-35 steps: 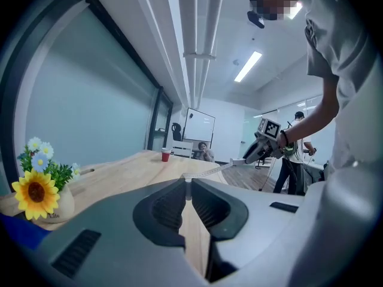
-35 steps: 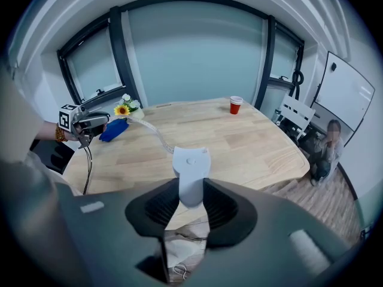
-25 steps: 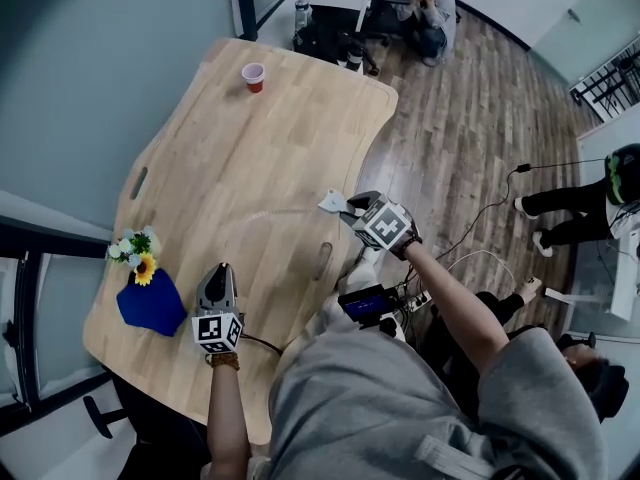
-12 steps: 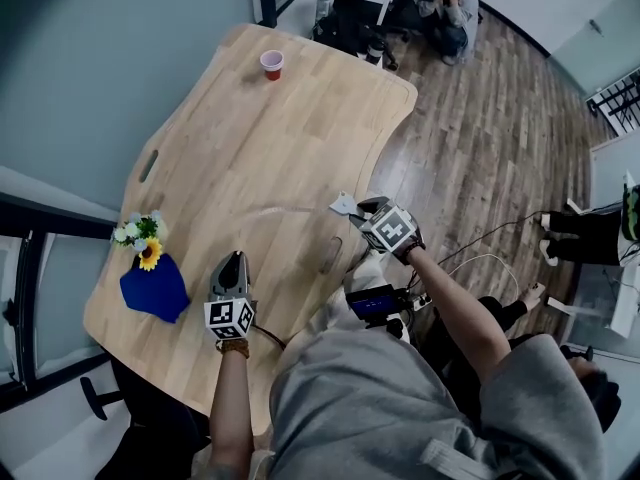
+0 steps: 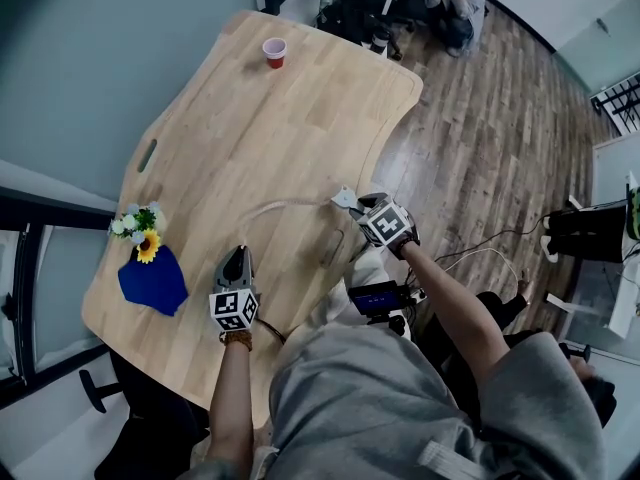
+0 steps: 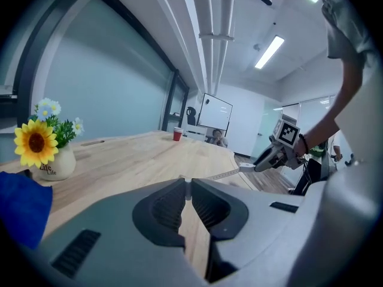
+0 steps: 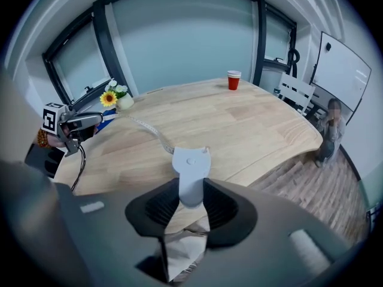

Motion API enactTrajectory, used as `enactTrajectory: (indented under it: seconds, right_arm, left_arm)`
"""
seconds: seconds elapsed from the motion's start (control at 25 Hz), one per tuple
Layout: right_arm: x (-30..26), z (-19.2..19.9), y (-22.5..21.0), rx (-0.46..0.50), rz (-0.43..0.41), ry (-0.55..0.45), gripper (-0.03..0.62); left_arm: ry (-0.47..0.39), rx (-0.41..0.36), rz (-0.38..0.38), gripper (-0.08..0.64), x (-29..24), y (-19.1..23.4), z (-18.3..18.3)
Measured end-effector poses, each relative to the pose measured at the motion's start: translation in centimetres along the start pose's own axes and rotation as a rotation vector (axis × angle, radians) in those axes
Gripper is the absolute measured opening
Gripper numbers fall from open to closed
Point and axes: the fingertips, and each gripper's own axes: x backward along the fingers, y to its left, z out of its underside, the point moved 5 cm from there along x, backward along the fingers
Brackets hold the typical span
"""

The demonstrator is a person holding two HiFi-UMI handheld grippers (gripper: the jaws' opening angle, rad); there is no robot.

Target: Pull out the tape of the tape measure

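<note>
The tape measure's pale grey case [image 5: 342, 198] sits between the jaws of my right gripper [image 5: 352, 204], over the table's right edge. In the right gripper view the pads press on both sides of the case [image 7: 190, 175]. A thin pale tape [image 5: 285, 206] arcs from the case over the wooden table [image 5: 250, 118] to my left gripper [image 5: 238, 258], near the front edge. In the left gripper view the jaws are pinched on the tape's end [image 6: 188, 185], and the tape [image 6: 220, 174] runs off toward the right gripper [image 6: 263, 160].
A red cup [image 5: 273, 52] stands at the table's far end. A white vase of flowers [image 5: 140, 236] and a blue cloth [image 5: 152, 280] lie left of my left gripper. A person [image 5: 455, 3] sits on the wood floor beyond the table. Cables trail on the floor at right.
My left gripper has shifted a little to the right, away from the vase. The tape now lies in a clearer slack arc. Both grips are unchanged.
</note>
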Motion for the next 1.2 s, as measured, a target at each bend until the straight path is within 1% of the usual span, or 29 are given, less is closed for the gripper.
enactTrajectory:
  seconds: [0.12,0.24,0.36,0.52,0.6,0.68,0.96,1.2]
  right_arm:
    - [-0.5,0.1,0.3,-0.015,-0.007,0.008,0.132]
    - [-1.6,0.5,0.6,-0.041,-0.035,0.015,0.132]
    - [-1.9,0.4,0.2,-0.027,-0.009,0.037,0.132]
    - [-2.9,0.4,0.1,-0.058,-0.001,0.042,0.132]
    - [-3.6,0.7,-0.2,-0.047,0.016,0.056,0.132]
    - [-4.1,1.0,-0.5,-0.043,0.028,0.070,0.132]
    - [-4.9,0.9,-0.1,-0.026,0.025,0.067,0.133]
    - [-5.5,0.7,-0.3,-0.039,0.035,0.069,0.135]
  left_arm:
    - [0.020,0.005,-0.010,0.040,-0.1,0.3,0.7]
    - [0.033,0.010,-0.024,0.039,-0.1,0.7,1.2]
    - [0.051,0.021,-0.041,0.039,-0.1,0.9,1.7]
    - [0.086,0.031,-0.043,0.038,-0.3,1.2,2.8]
    - [0.097,0.035,-0.051,0.039,-0.2,1.5,3.2]
    - [0.104,0.041,-0.069,0.040,-0.2,1.8,3.6]
    - [0.126,0.070,-0.119,0.040,-0.2,2.9,4.5]
    - [0.176,0.066,-0.219,0.040,0.1,4.1,6.2]
